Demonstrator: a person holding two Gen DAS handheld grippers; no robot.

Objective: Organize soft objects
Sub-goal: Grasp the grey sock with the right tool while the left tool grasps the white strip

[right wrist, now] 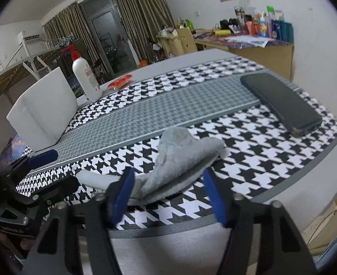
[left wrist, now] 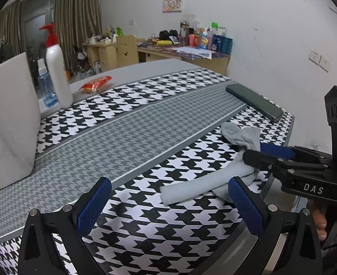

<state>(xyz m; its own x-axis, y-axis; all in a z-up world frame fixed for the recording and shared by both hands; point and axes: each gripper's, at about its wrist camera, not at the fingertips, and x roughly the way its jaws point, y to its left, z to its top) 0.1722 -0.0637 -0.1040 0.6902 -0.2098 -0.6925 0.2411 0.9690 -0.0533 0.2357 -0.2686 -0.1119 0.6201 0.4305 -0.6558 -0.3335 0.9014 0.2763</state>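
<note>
Grey socks (right wrist: pixel 186 158): lying in a loose heap on the near right part of the houndstooth cloth (left wrist: pixel 127 126), one rolled leg (left wrist: pixel 205 185) stretching leftward, the rest crumpled toward the phone.
Right gripper (right wrist: pixel 168 197): coming in from the right edge of the table, its blue-padded fingers (right wrist: pixel 122 197) standing on either side of the heap's near end; jaws partly spread, and I am not seeing the pads pressing on the fabric.
Left gripper (left wrist: pixel 170 206): hanging low over the near cloth, jaws spread wide, nothing between them; the rolled leg is lying just beyond its right finger (left wrist: pixel 246 208).
Dark phone (right wrist: pixel 280 102): lying flat, far right, apart from the socks.
White box (left wrist: pixel 7 123): standing at the left.
White pump bottle (left wrist: pixel 58 68): standing upright behind the box, red pump on top.
Orange packet (left wrist: pixel 97 84): lying far, beside the bottle.
</note>
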